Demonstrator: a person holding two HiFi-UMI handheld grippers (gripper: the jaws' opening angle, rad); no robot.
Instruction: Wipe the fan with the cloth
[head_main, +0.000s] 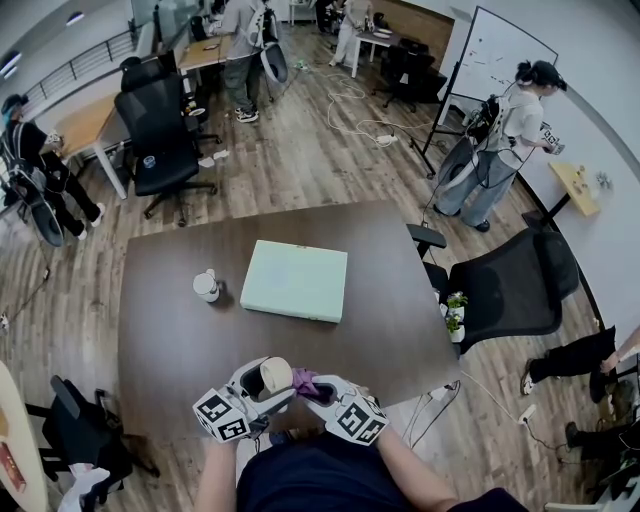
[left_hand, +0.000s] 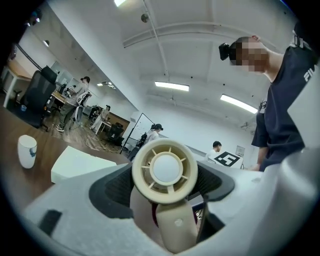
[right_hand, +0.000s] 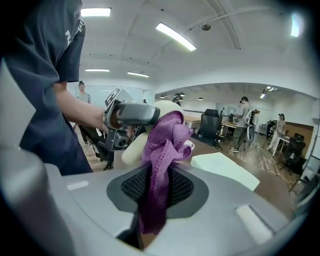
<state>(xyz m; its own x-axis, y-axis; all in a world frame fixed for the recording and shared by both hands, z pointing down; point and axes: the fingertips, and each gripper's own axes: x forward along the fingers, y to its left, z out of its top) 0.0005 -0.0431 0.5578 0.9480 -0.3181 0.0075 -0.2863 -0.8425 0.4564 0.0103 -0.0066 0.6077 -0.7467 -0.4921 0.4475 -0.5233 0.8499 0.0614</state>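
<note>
The left gripper (head_main: 258, 390) is closed on the handle of a small cream fan (left_hand: 165, 171), which it holds in the air over the near edge of the brown surface (head_main: 170, 340), close to the person's body. In the left gripper view the handle runs down between the dark pads and the round grille, with its smooth hub in the middle, faces back toward the camera. The right gripper (right_hand: 154, 197) is clamped on a purple cloth (right_hand: 163, 145): a strip of it passes down between the jaws, and the bunched upper end stands above them and lies against the fan's cream body. In the head view the two grippers meet nose to nose, fan on the left and cloth on the right. Farther out on the surface lie a flat pale green box (head_main: 295, 281) and, just to its left, a white cup (head_main: 207, 286), both well apart from the grippers. A black chair (head_main: 515, 285) stands at the surface's right side.
</note>
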